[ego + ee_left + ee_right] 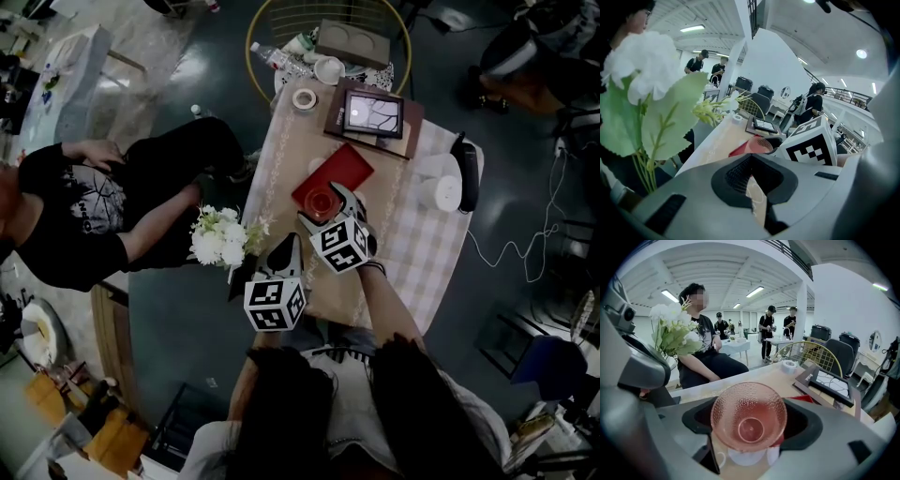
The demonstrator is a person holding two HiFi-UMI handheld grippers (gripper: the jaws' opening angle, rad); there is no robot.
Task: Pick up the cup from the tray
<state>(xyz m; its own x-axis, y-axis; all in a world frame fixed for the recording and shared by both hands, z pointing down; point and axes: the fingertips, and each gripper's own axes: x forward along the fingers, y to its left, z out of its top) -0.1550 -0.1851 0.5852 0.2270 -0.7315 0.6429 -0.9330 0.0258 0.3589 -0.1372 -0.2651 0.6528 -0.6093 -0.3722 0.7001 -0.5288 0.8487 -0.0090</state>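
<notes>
Head view: table (281, 159), white flowers (217, 236), red tray (352, 169). The left gripper (284, 251) has its jaws together, empty. Only the right gripper view shows the pink cup (749, 416) on the tray, between the right gripper's (330, 208) wide jaws, pads clear. Flowers block the left gripper view's left side.

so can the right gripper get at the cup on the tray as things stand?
Probably yes: the right gripper has its jaws open with the cup already between them on the red tray, and nothing is in the way.
</notes>
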